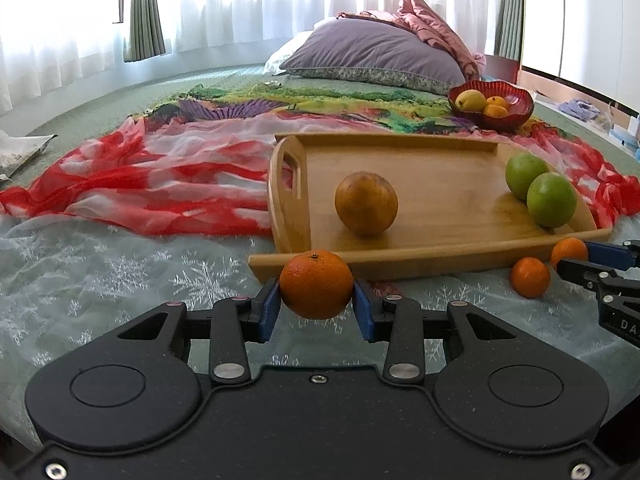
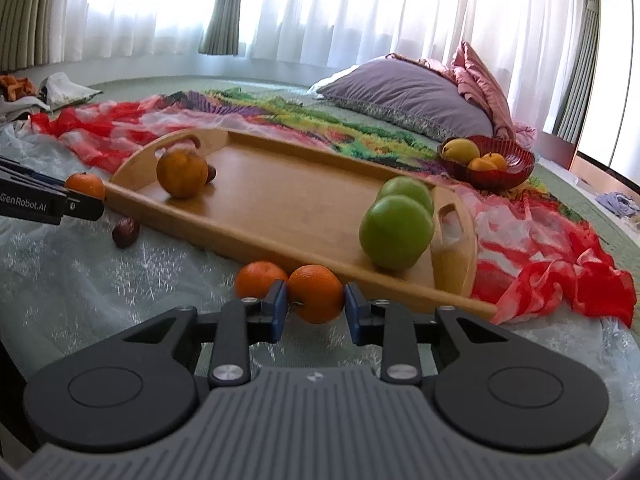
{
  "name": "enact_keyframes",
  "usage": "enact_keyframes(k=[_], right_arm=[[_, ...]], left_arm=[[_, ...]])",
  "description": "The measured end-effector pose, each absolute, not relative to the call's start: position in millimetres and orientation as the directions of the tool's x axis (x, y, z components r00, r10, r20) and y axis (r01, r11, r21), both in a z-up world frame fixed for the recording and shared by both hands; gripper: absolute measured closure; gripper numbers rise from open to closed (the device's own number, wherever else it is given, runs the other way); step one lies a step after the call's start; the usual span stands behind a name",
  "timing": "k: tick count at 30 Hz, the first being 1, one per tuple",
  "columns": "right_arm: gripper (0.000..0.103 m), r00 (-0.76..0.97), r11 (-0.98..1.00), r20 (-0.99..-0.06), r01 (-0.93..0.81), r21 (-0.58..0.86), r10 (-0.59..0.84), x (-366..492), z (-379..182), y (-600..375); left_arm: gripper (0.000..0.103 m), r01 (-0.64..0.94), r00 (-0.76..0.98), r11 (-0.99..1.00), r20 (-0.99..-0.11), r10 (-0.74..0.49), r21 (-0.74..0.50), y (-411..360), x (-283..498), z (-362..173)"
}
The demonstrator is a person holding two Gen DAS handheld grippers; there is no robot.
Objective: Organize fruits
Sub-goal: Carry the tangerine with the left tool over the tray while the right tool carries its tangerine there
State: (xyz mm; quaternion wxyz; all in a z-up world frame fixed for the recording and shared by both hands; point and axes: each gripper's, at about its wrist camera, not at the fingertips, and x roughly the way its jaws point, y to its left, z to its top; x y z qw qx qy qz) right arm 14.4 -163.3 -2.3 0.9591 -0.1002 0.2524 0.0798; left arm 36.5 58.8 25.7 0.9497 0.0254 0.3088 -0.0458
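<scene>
Tangerines sit clamped in both: left tool point(image 1: 316, 294) grips one point(image 1: 316, 284), right tool point(image 2: 315, 300) another point(image 2: 316, 293).

Two green apples point(image 2: 396, 236) and a dull orange point(image 2: 181, 173) lie on the wooden tray point(image 2: 288, 204).

daylight blows out the sheer curtains point(image 1: 280, 4); interior evenly lit, edges bowed by fisheye, slightly soft.

Left gripper point(image 1: 316, 300) jaws clamp a mandarin point(image 1: 316, 285) before the wooden tray point(image 1: 440, 256).
</scene>
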Motion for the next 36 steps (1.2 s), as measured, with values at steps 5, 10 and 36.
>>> enact_keyframes(k=[5, 10, 36], right_arm=[[0.068, 0.879, 0.972, -0.465, -0.189, -0.142, 0.103, 16.3, 14.2, -167.5], [0.068, 0.898, 0.976, -0.432, -0.163, -0.145, 0.086, 24.1, 29.4, -173.2], [0.068, 0.795, 0.992, -0.603, 0.019, 0.124, 0.06, 174.2, 71.8, -243.5]], left_arm=[[0.066, 0.101, 0.817, 0.995, -0.572, -0.075, 0.014, 56.8, 45.5, 38.2], [0.066, 0.104, 0.835, 0.994, -0.545, -0.078, 0.017, 50.8, 56.9, 53.9], [0.066, 0.118, 0.738, 0.989, -0.659, -0.149, -0.092, 26.3, 204.5, 80.0]])
